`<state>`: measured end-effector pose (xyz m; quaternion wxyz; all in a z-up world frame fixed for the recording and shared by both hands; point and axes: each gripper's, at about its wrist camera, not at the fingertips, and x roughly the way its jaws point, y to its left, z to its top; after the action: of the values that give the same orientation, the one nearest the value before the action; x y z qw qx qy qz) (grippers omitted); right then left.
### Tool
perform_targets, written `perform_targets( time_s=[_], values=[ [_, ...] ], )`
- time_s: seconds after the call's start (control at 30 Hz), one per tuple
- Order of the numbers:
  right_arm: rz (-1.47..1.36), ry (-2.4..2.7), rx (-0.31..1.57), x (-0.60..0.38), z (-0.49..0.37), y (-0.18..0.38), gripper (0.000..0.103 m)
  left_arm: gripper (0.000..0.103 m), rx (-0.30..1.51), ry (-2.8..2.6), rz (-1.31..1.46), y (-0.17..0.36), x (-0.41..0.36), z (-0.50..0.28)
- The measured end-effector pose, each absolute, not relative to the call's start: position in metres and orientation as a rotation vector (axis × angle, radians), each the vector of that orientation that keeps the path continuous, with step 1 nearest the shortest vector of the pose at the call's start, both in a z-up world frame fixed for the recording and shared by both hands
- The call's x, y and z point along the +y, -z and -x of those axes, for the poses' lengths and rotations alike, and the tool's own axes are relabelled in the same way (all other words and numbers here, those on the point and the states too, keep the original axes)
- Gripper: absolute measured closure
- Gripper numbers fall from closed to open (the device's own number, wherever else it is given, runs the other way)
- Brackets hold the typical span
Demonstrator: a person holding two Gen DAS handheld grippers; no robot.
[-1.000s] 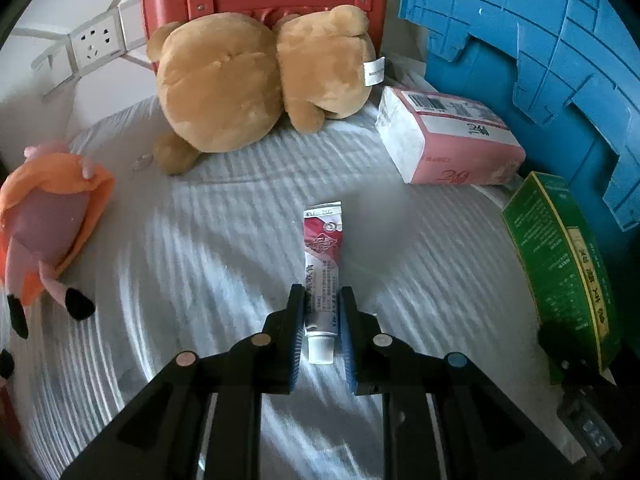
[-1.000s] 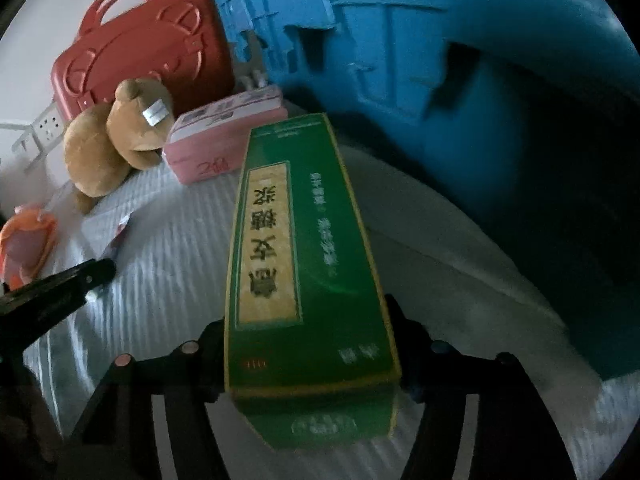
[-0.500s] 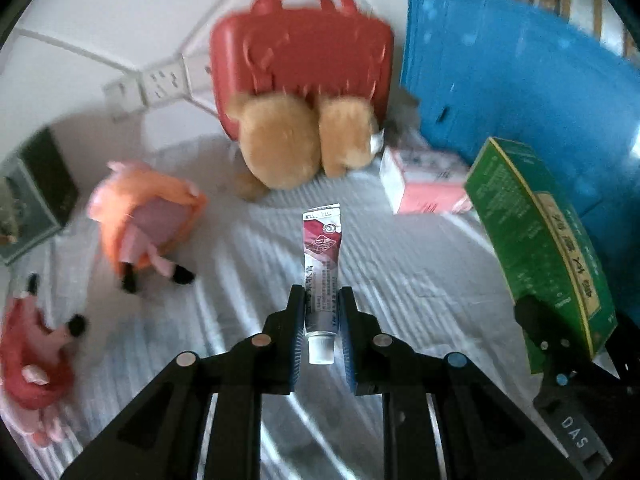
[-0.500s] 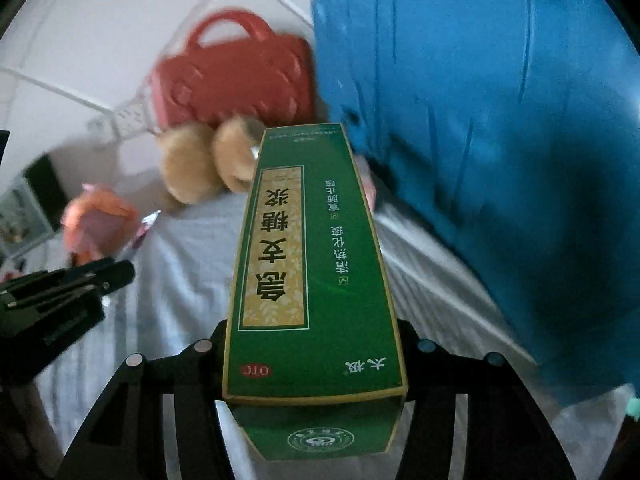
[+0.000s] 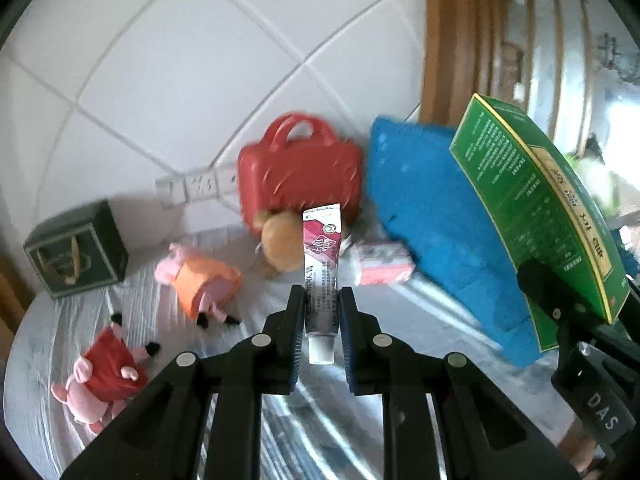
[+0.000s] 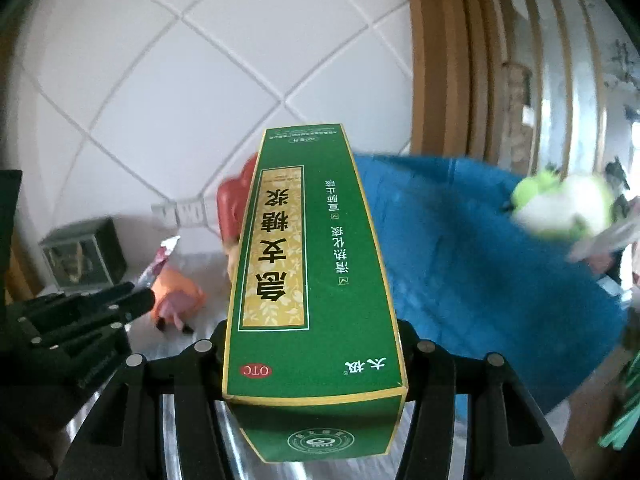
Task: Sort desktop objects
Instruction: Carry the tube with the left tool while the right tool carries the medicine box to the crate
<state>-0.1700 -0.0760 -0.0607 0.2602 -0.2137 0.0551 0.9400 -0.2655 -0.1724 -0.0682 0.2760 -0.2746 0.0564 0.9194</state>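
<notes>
A white-and-maroon tube sticks out forward from my left gripper, which is shut on its cap end, high above the grey striped tabletop. A long green medicine box with a gold label is clamped by its sides in my right gripper, also lifted off the table. In the left wrist view the same green box hangs at the right, tilted. In the right wrist view the left gripper and tube show at the left edge.
Below, along the tiled wall, stand a red case, a brown teddy, a pink tissue pack and a blue foam mat. An orange pig plush, a red pig plush and a dark green box sit at the left.
Both grippers have risen well above the table, carrying the tube and the green box. The table objects now look smaller and farther, and more wall shows.
</notes>
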Motion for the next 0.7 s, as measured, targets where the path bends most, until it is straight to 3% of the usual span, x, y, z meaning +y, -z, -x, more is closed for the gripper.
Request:
perform_targets(
  time_s=[0.3, 0.5, 0.7],
  values=[
    [0.333, -2.562, 0.119, -0.028, 0.085, -0.026, 0.049, 0.086, 0.13, -2.449, 0.511, -0.007, -0.103, 0.194],
    [0.308, -2.569, 0.052, 0.074, 0.038, -0.04, 0.049, 0.086, 0.051, -2.453, 0.435, -0.029, 0.001, 0.149],
    [0.378, -2.596, -0.027, 0.172, 0.012, -0.041, 0.049, 0.086, 0.086, -2.48, 0.454, -0.037, 0.108, 0.118]
  ],
)
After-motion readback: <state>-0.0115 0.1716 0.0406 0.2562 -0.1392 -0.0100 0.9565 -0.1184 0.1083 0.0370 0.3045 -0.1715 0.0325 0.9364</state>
